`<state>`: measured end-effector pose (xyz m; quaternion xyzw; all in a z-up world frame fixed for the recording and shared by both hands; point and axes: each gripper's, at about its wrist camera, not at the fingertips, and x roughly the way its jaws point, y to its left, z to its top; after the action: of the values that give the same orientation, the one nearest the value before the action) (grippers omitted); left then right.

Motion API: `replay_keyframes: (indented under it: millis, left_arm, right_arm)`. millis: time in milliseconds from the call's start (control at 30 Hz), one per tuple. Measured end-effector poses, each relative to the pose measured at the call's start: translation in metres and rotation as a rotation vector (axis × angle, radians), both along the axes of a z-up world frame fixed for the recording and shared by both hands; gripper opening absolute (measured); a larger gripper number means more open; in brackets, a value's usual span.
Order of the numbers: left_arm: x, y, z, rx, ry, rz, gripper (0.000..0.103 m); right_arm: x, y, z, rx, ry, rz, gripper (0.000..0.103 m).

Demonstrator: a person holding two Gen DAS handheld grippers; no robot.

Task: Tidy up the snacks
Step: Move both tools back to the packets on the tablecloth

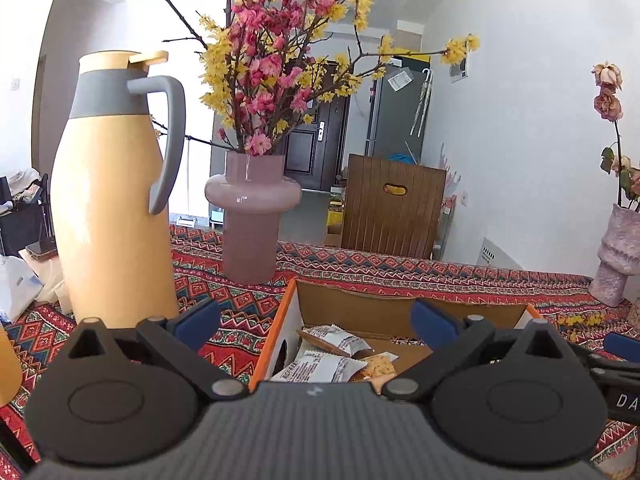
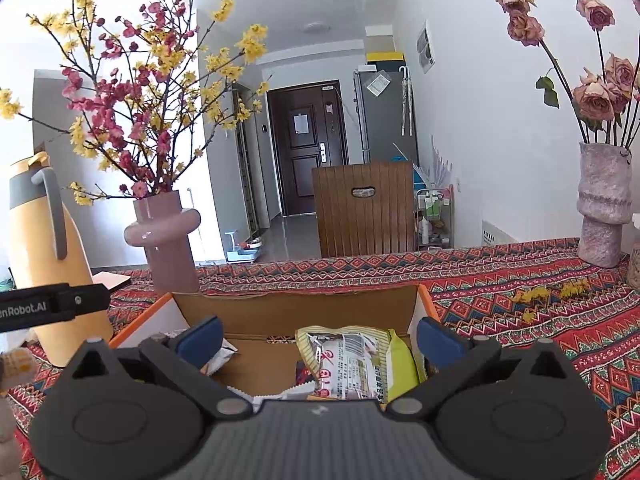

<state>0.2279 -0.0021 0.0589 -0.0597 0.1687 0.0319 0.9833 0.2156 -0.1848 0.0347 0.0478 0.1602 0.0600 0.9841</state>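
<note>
Left view: left gripper point(image 1: 316, 326) jaws spread wide, empty, over cardboard box point(image 1: 384, 308) holding crinkly foil packets point(image 1: 320, 364). Right view: right gripper point(image 2: 318, 338) jaws wide, empty; glossy bag point(image 2: 348, 364) inside box point(image 2: 296, 312) on woven-cloth desk point(image 2: 520, 320).

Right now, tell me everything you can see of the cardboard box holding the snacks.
The cardboard box is open-topped, brown inside, with orange edges and white outer sides. It sits upright on the patterned tablecloth, in front of the pink vase. Several snack packets lie loosely inside, leaving part of the floor bare. Both grippers hover open at its near edge; neither touches it.
</note>
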Motion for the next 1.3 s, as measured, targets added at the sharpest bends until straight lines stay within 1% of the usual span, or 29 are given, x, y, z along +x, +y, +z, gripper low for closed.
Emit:
replay_keyframes:
  millis: [233, 433, 833, 1067, 1200, 1300]
  left_arm:
    - [-0.023, 0.005, 0.012, 0.002, -0.007, -0.011, 0.103]
    - [-0.047, 0.015, 0.009, 0.024, 0.013, -0.017, 0.103]
    - [-0.084, 0.053, -0.024, 0.033, 0.129, 0.015, 0.103]
    - [-0.101, 0.061, -0.039, 0.056, 0.167, -0.023, 0.103]
    - [-0.102, 0.064, -0.054, 0.054, 0.208, -0.036, 0.103]
    - [-0.103, 0.067, -0.062, 0.053, 0.242, -0.046, 0.103]
  right_arm:
    - [-0.022, 0.004, 0.009, -0.015, -0.007, 0.007, 0.103]
    - [-0.041, 0.009, 0.006, -0.031, 0.018, 0.011, 0.103]
    - [-0.076, 0.022, -0.018, -0.057, 0.126, 0.019, 0.103]
    - [-0.087, 0.035, -0.038, -0.072, 0.218, 0.043, 0.103]
    - [-0.091, 0.045, -0.048, -0.086, 0.267, 0.063, 0.103]
    - [-0.094, 0.053, -0.052, -0.093, 0.287, 0.076, 0.103]
